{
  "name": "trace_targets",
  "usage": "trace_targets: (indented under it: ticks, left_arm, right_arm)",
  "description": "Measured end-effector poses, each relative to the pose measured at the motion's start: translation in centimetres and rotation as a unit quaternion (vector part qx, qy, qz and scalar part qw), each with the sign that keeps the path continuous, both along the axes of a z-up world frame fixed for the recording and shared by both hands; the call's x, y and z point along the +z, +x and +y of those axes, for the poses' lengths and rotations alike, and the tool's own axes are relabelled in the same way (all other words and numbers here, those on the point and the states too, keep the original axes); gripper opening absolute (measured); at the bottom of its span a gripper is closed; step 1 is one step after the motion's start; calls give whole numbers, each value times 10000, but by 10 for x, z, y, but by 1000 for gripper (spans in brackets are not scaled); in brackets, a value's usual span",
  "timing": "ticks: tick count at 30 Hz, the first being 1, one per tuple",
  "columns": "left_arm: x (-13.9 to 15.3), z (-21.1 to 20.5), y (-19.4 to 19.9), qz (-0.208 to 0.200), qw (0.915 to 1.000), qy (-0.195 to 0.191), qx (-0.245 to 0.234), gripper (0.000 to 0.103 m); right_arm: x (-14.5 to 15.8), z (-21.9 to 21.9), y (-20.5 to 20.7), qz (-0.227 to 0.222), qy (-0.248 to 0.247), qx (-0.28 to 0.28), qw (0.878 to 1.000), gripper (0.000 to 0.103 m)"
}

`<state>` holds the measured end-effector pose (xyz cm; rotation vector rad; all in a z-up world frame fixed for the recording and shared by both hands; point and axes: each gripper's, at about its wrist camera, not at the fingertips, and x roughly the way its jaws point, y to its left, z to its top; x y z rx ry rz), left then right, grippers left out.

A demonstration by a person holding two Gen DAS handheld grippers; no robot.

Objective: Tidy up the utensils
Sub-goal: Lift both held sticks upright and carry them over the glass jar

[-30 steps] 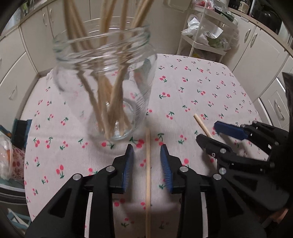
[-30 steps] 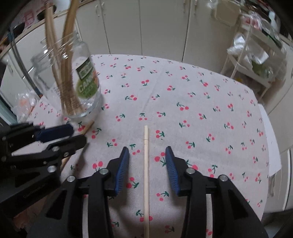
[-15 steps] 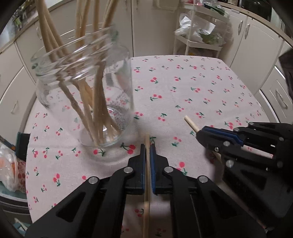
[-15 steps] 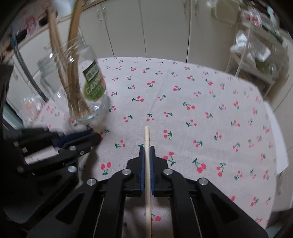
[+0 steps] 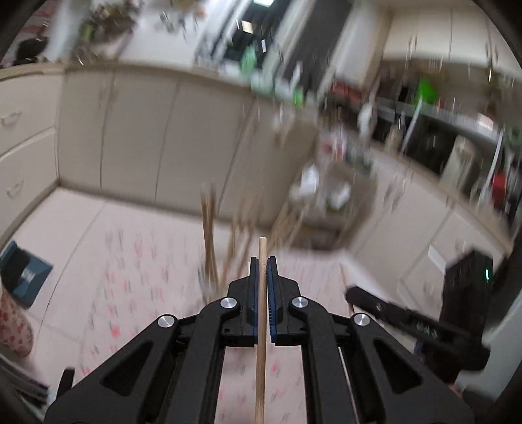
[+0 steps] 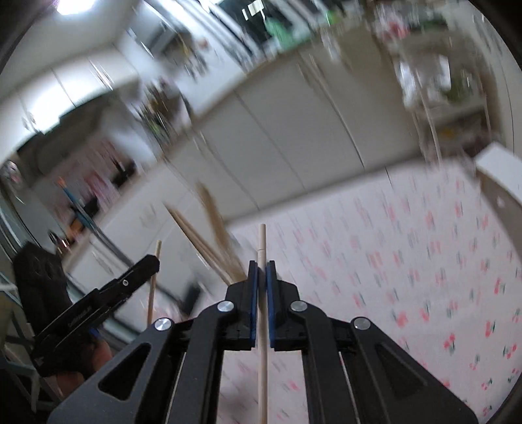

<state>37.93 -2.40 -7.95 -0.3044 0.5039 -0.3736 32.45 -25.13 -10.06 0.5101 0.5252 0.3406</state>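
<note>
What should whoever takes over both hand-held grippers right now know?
Left hand-held gripper: shut on a wooden stick, off the table.
Right hand-held gripper: shut on its own stick, also off the table.
The sticks already collected stand ahead of both grippers; the view is too blurred to show their jar.
Done: both sticks gripped.
Left: drop each stick in with the others. Further loose sticks on the cherry tablecloth cannot be ruled out.

I look across a kitchen, motion-blurred: cream cabinet doors (image 5: 137, 137) line the far wall beneath a cluttered countertop (image 5: 261, 62). A cherry-print tablecloth (image 6: 424, 261) covers the table, a white wire rack (image 6: 434, 98) stands at right, and a ceiling light (image 6: 71, 6) glares overhead.
</note>
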Motion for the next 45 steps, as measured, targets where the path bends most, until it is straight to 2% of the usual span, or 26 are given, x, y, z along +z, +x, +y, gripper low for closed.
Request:
trace_targets:
  ticks: [2,6,11,16,28,36,45]
  left_arm:
    - [17,7,1,-319,9992,-172,192,5]
    - [44,18,16,-858,9919,-627,694,4]
    - [61,25,32,-1309,9805,-871,1178,4]
    - [62,26,44,-1595,9707,-918,1548,4]
    - [41,32,74,-1903,9546,-1079,2023,4]
    - [19,29,86,-1927,9496,-1173,2178,4]
    - [1,22,87,-1952,9498,-1030,2217,4]
  right_arm:
    - [23,6,-2,-533,55,-243,9983,6]
    - [56,20,1,-1325,17,-731,9885,6]
    - [79,23,15,-1966,47,-1159,9736,6]
    - [77,28,37,-2131,114,-1328,9679,6]
    - [51,65,65,-2449,-256,-1030,9637,6]
    - [34,72,78,-2463,-446,-859,9643,6]
    - [21,72,83,-2397,-536,-784,9662,6]
